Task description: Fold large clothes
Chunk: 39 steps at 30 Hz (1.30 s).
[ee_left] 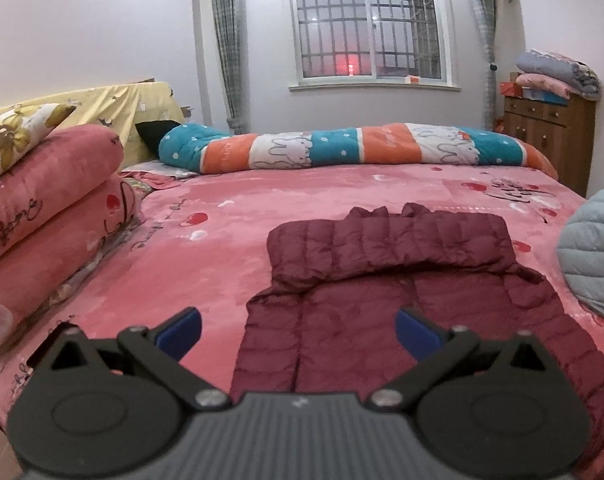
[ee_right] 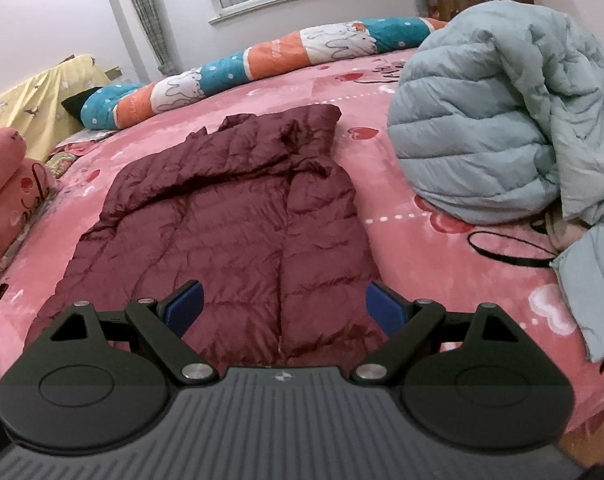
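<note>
Your dark red puffy jacket point(ee_left: 382, 300) lies flat on the pink bed point(ee_left: 205, 264), front side up. Its top part is folded down across the chest, and the line down its middle looks like a zip, though it is hard to tell. Your left tool point(ee_left: 297, 330) is wide open with nothing in it, just above the jacket's near left side. Your right tool point(ee_right: 283, 306) is wide open too, over the jacket's bottom edge. A light blue jacket point(ee_right: 502, 120) sits bunched up to the right
</note>
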Tool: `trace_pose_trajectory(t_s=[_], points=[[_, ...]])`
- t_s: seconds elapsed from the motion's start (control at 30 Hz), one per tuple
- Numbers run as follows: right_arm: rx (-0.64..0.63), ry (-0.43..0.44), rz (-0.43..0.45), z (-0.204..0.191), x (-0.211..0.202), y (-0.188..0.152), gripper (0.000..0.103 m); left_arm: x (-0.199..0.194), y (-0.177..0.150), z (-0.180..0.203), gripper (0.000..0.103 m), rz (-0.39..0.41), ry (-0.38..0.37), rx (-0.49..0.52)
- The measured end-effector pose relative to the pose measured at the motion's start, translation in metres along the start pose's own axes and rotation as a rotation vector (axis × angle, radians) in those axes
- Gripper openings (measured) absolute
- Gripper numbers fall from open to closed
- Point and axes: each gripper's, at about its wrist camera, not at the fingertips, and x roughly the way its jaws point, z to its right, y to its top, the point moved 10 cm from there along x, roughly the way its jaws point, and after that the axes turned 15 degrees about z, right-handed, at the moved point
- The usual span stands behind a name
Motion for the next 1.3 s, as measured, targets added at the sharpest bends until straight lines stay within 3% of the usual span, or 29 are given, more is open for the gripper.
trace_pose_trajectory(t_s=[0.6, 1.1, 1.3], points=[[-0.013, -0.072, -0.045, 0.019, -0.004, -0.014, 0.103, 0.002, -0.010, -0.018, 0.102, -0.026, 0.039, -0.016], [0.057, -0.164, -0.122, 0.043, -0.003, -0.026, 0.103, 0.015, -0.039, -0.031, 0.102, -0.101, 0.063, -0.019], [0.069, -0.155, -0.155, 0.040, 0.000, -0.032, 0.103, 0.018, -0.046, -0.036, 0.102, -0.119, 0.079, -0.024]])
